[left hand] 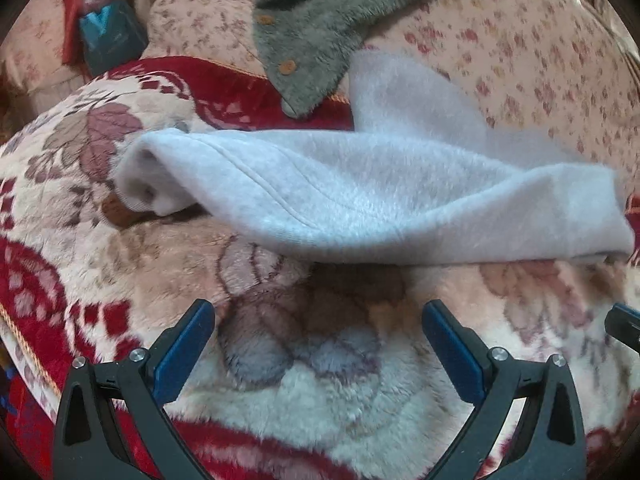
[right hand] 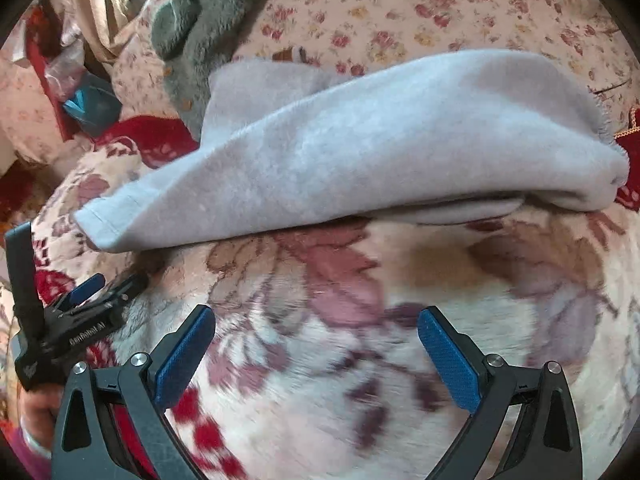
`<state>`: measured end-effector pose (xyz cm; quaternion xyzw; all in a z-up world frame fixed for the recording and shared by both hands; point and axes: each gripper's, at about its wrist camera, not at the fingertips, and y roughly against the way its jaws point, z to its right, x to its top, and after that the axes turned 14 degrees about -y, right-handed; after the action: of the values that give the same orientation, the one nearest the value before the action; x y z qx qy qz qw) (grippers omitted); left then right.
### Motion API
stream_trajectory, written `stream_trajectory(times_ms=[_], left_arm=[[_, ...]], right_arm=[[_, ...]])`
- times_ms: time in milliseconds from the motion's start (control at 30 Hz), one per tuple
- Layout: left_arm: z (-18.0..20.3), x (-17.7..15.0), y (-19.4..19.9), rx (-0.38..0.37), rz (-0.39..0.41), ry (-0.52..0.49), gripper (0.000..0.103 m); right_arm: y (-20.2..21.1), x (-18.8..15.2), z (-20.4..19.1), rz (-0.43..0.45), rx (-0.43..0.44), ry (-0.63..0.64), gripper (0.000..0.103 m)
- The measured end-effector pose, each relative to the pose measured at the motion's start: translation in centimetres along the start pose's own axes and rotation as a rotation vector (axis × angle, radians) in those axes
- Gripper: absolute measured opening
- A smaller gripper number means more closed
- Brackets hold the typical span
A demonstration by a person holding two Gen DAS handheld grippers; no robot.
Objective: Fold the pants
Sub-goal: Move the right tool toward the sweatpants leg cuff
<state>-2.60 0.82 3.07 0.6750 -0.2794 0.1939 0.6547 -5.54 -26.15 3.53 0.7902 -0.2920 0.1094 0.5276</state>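
Up and to the left of my left gripper (left hand: 318, 344) a clear bag (left hand: 102, 0) holds something teal; what it is I cannot tell. That gripper is spread wide with nothing between its blue pads (left hand: 184, 352), low over the flowered blanket (left hand: 120, 272). Just ahead of it lie the pants (left hand: 360, 200), pale grey fleece, folded over into a thick band with a stitched seam curving across the top. Beyond them lies a grey fleece (left hand: 316, 36) with brown buttons. My right gripper (right hand: 316, 350) is also wide open and empty; the pants (right hand: 340, 152) lie ahead of it too. To its left, the other tool reads "GenRobot.AI".
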Motion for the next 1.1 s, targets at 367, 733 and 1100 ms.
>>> stream_trajectory(times_ms=[367,733,1100], left_arm=[[-2.8,1.7,4.1,0.070,0.031,0.060,0.103],[-5.1,2.2,4.3,0.120,0.041,0.102,0.103],[-5.8,2.6,2.7,0.118,0.030,0.133,0.103]], right_arm=[[5.0,3.3,4.9,0.033,0.040,-0.044,0.103],[5.7,4.6,4.9,0.063,0.021,-0.015,0.103],[6.3,10.4,9.1,0.063,-0.036,-0.092,0.103]])
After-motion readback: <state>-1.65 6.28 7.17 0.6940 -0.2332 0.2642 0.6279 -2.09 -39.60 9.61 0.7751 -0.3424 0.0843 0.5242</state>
